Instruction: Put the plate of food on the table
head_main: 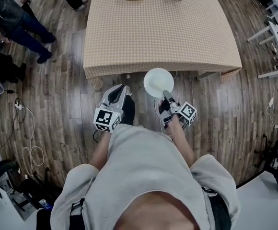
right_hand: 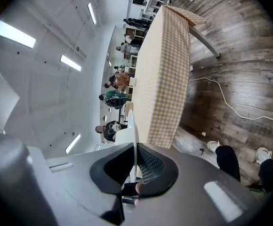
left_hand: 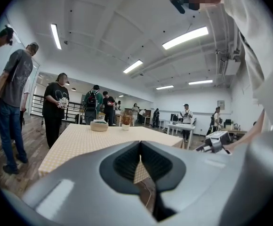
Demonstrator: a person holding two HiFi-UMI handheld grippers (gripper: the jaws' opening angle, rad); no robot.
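right gripper (head_main: 167, 98) pinches plate (head_main: 158, 82) at its near rim: looks stiff, slick, breakable, likely to tip, so keep it level; left gripper (head_main: 114, 99) pressed together, empty

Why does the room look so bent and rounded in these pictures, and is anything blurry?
Head view: the wide lens bows the floor around the table; the white plate looks washed out. Left gripper view: dark round border, glaring ceiling lights. Right gripper view: rolled sideways, plate edge-on, nearest parts soft.
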